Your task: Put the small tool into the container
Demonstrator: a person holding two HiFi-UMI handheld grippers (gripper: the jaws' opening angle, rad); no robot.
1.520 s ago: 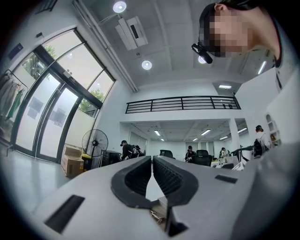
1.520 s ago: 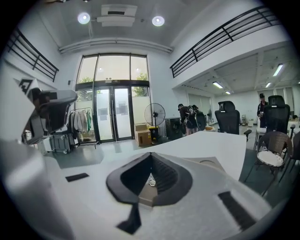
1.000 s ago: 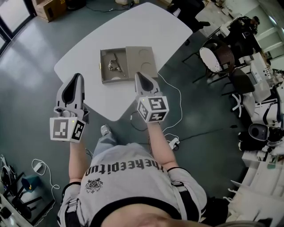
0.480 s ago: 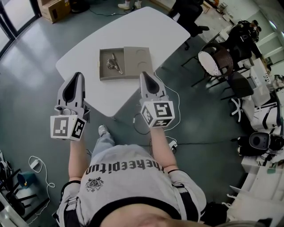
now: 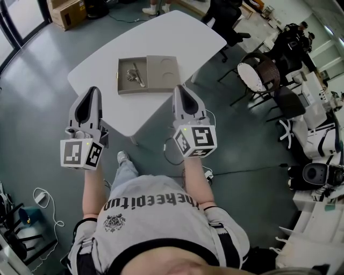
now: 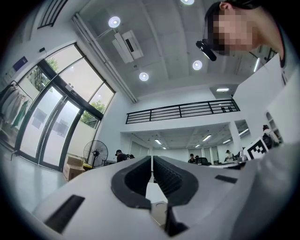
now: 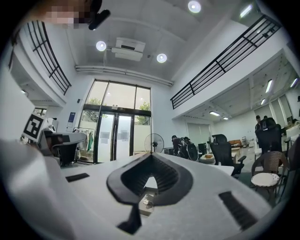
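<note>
Hovering off the near edge of the white table (image 5: 177, 37), both tongs hung over grey floor (image 5: 32, 96) with the table's near corner between them. The left gripper (image 5: 92, 90) had its jaws drawn together to a thin slit with nothing in it. The right gripper (image 5: 179, 87) had its tips pressed together, likewise empty. Its tip sat close to the table's near right edge, short of the container (image 5: 166, 67).

Bare tabletop lay around the container on every side. A round-seated chair (image 5: 258, 72) and desks crowded the right of the room. A cardboard box (image 5: 67, 12) stood on the floor beyond the far left corner.

The container was a flat grey tray in two halves. The small tool (image 5: 135, 74), slim and metallic, lay in the left half among other metal bits. The right half showed only round recesses.
</note>
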